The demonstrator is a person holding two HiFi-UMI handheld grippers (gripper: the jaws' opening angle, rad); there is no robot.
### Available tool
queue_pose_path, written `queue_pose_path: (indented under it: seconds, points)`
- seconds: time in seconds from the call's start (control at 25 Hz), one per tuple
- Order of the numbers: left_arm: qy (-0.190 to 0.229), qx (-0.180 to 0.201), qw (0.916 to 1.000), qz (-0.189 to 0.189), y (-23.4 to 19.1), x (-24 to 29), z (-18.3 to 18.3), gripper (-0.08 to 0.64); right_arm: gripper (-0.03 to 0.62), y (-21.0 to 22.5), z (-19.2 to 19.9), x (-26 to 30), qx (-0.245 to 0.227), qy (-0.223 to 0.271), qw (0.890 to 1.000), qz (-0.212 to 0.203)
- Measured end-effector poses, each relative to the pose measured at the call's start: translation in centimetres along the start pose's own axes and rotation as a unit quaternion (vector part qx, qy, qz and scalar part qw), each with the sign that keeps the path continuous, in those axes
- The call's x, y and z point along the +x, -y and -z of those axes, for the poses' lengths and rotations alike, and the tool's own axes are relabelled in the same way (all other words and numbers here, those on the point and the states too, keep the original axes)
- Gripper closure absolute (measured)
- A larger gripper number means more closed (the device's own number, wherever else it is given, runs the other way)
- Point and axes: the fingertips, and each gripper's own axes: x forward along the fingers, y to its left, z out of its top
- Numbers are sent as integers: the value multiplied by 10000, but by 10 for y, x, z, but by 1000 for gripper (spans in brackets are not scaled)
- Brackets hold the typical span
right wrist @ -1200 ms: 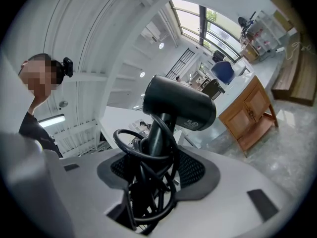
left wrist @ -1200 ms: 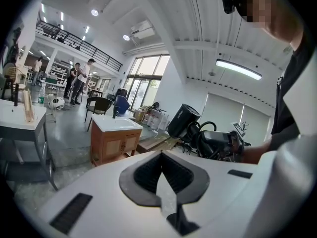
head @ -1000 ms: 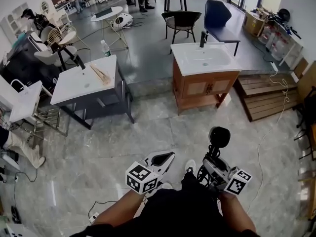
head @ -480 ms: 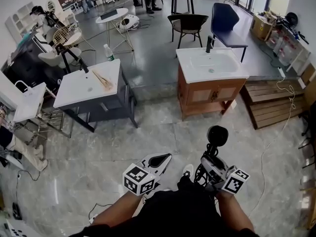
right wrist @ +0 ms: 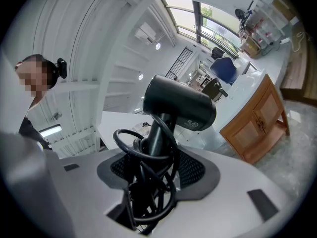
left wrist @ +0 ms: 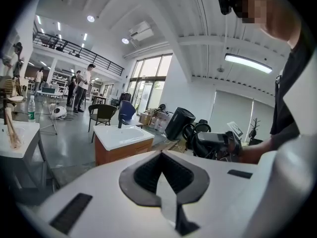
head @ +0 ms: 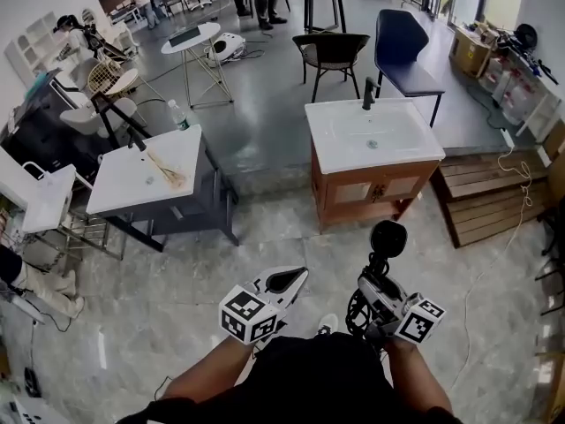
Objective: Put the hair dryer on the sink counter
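The black hair dryer (head: 388, 238) stands upright in my right gripper (head: 377, 283), whose jaws are shut on its handle. In the right gripper view the hair dryer (right wrist: 179, 105) has its black cord (right wrist: 143, 182) looped around the handle between the white jaws. My left gripper (head: 293, 282) is beside it at the left, shut with nothing in it. The sink counter (head: 388, 153), a white basin top on a wooden cabinet with a black faucet (head: 366, 94), stands ahead across the floor. It also shows in the left gripper view as the sink counter (left wrist: 119, 135).
A grey vanity with a white top (head: 132, 179) stands ahead at the left, with a water bottle (head: 177, 115) behind it. Wooden pallets (head: 481, 193) lie right of the sink counter. Behind it are a black chair (head: 331, 49) and a blue chair (head: 402, 47). People stand far back.
The whole view has moved forward: the sink counter and grey vanity have come lower in the head view and closer. Both grippers travel along, the hair dryer still held the same way.
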Motion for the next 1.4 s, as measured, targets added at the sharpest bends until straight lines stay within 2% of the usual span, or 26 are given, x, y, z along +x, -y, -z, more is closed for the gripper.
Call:
queue_pose_path:
  seconds: [0.2,0.32,0.68,0.92,1.4]
  points:
    - [-34,36,10000,7,-8,51,-13,560,379,33,-30,6,-249,-66,9996,-80]
    - [-37,85,9999,64,-9,75,-24,560,379,53,-41,8,-205,-108,9997,-11]
    - [-222,32,9997,50,-30,105,-26,560,379,85,-60,16,-99,-114,9998,117]
    - [-281,14,9994,218,-51,132,-29,560,379,109,-72,31,-208,-94,9993,285]
    - [-244,-86,9994,240,-164,197,-69,560,379,162,-114,121,-170,-212,9977,620]
